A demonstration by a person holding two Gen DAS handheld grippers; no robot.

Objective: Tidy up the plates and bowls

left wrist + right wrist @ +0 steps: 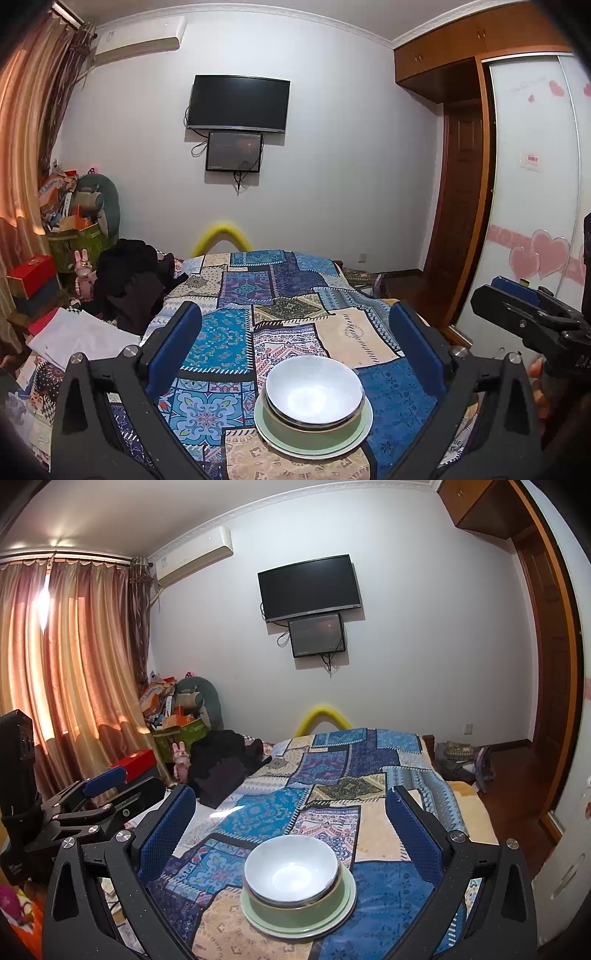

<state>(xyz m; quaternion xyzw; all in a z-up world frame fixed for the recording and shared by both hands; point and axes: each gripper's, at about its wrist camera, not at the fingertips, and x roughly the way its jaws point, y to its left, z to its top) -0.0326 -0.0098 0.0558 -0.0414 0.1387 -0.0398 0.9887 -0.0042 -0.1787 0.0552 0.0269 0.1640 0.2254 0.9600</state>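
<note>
A white bowl (314, 389) sits nested in a green bowl (314, 434), which stands on a pale green plate (354, 441), all stacked on the patchwork cloth. The stack shows in the right wrist view too: white bowl (291, 867), green bowl (295, 910), plate (343, 910). My left gripper (295, 332) is open and empty, held above and behind the stack. My right gripper (291, 812) is open and empty, likewise behind the stack. The right gripper also shows at the right edge of the left wrist view (517, 306), and the left gripper at the left of the right wrist view (107, 786).
The patchwork cloth (229, 332) covers a bed or table. Dark clothing (129, 280) and white paper (81, 332) lie at its left. A cluttered corner with boxes (74, 206) stands by the curtain. A wardrobe (532, 184) is on the right.
</note>
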